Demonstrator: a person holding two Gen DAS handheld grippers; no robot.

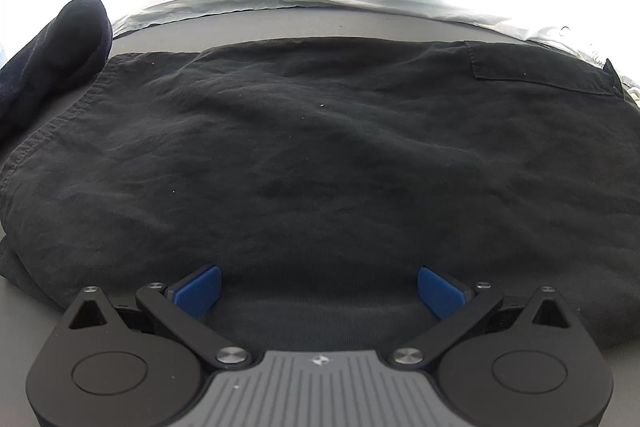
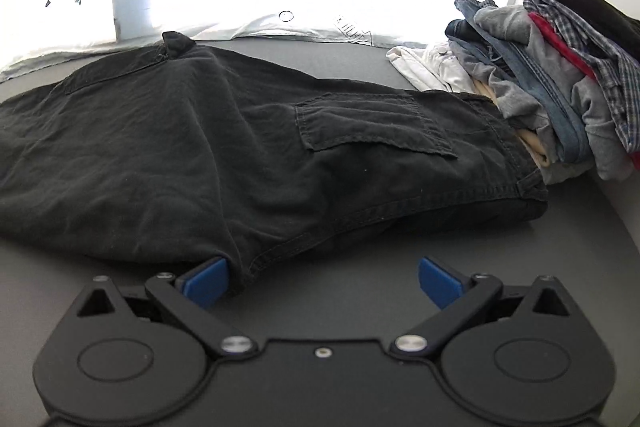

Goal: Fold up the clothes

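Black cargo pants [image 2: 248, 147], spread flat across grey table [image 2: 400, 307], waistband end toward pile of clothes [image 2: 560, 87] at far right. Looked soft, limp, mid-weight cotton; likely to sag and crease, best taken at hems, seams or waistband. Left gripper [image 1: 319, 291] hovered low over near edge w/ jaws spread wide, fabric directly under and between blue pads, nothing pinched. Right gripper [image 2: 323, 283] also wide open, left pad touching stitched seam fold, right pad over bare table. Dark folded garment [image 1: 52, 63] at far left.
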